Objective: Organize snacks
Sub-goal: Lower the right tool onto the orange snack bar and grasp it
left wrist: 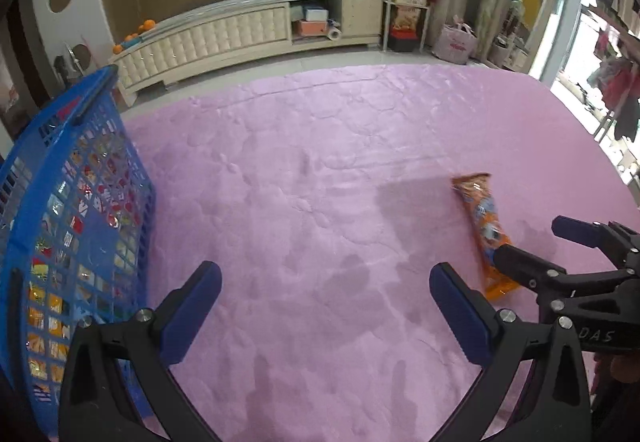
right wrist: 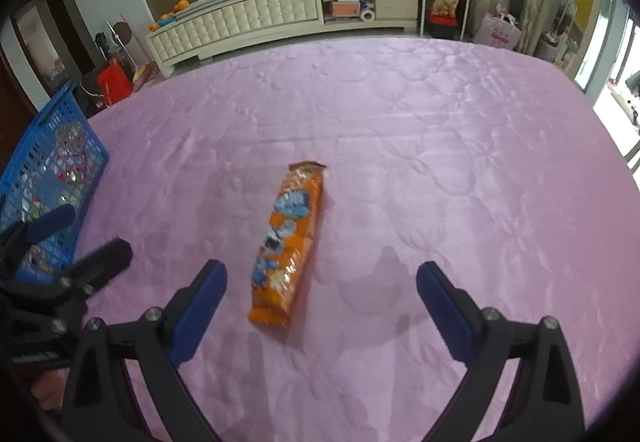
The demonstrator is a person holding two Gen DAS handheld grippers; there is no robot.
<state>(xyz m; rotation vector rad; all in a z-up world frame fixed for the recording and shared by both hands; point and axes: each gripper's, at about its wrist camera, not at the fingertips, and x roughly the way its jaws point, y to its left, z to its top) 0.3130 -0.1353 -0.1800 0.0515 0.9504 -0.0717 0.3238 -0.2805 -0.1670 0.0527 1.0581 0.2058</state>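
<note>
An orange snack packet (right wrist: 289,247) lies lengthwise on the pink bed cover (right wrist: 440,162), just ahead of my right gripper (right wrist: 321,274), which is open, its near end between the two fingertips without touching them. The left wrist view shows the same packet (left wrist: 478,220) at the right, partly behind the right gripper (left wrist: 536,246). My left gripper (left wrist: 325,276) is open over bare cover, holding nothing. A blue mesh basket (left wrist: 80,210) with several snack packs inside stands at its left. The basket (right wrist: 48,166) and the left gripper (right wrist: 84,238) appear at the left edge of the right wrist view.
A long white low cabinet (left wrist: 248,30) runs along the far wall beyond the bed's edge, with boxes, oranges and shelves of clutter. A pink bag (left wrist: 456,42) sits on the floor to the right. The bed cover stretches wide beyond the packet.
</note>
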